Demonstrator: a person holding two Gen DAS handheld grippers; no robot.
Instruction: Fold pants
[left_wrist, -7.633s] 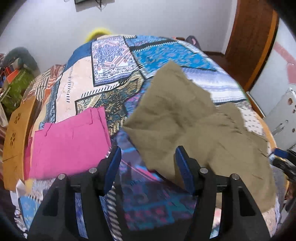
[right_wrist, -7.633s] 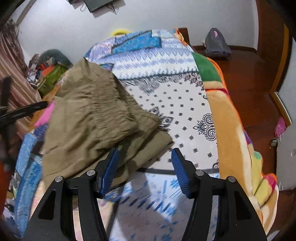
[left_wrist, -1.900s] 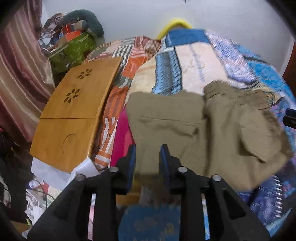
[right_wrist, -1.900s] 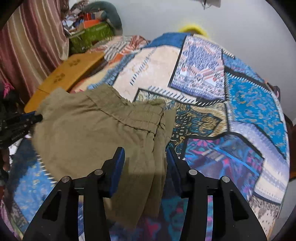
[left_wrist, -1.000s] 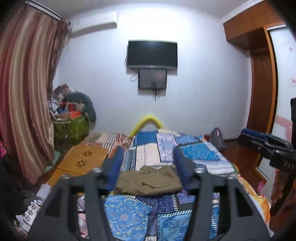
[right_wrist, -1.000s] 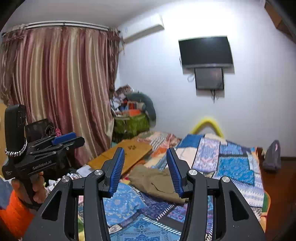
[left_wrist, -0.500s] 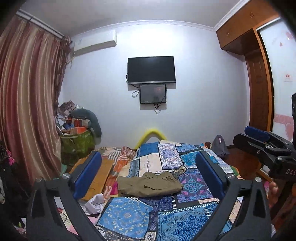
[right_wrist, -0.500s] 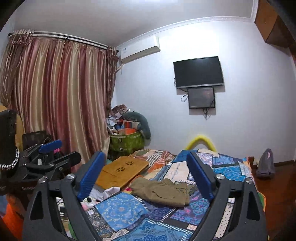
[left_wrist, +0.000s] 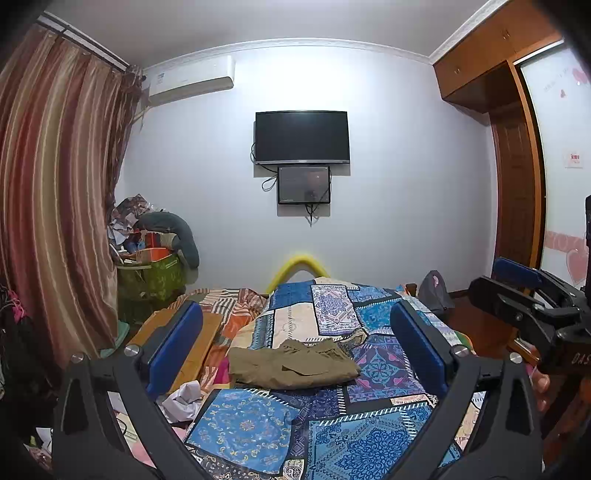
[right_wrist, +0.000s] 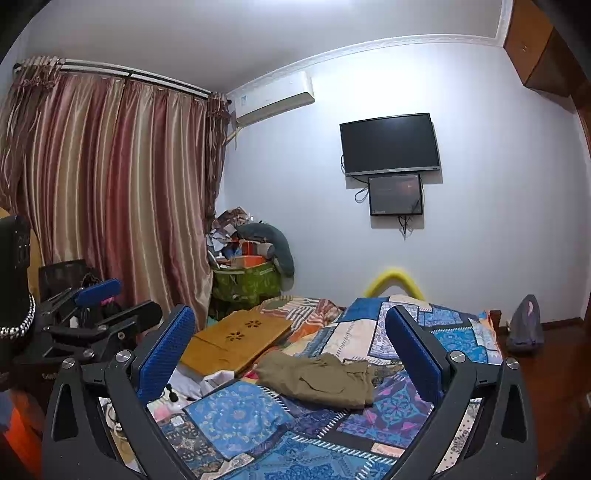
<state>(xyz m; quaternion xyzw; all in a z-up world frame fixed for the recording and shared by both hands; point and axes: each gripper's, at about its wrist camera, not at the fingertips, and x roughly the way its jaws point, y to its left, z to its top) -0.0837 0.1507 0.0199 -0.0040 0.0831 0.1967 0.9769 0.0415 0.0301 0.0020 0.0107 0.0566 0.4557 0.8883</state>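
Pants (left_wrist: 291, 365) are lying folded on the bed (left_wrist: 369, 435) (patchwork cover); both grippers (left_wrist: 295, 345) (right_wrist: 291, 350) are hanging wide apart, gripping nothing.

Your olive pants (left_wrist: 291, 363) are matt, creased woven cloth lying on the patchwork quilt (left_wrist: 258, 417), a printed cotton-like fabric with a dull finish. The wooden lap tray (right_wrist: 236, 341) at the quilt's left edge looks smooth and lightly varnished, and the striped curtain (right_wrist: 110, 192) behind it has a satin sheen. Your left gripper (left_wrist: 295, 347) and right gripper (right_wrist: 291, 354) are matt black plastic with shiny metal screws and textured blue pads (right_wrist: 166, 349).
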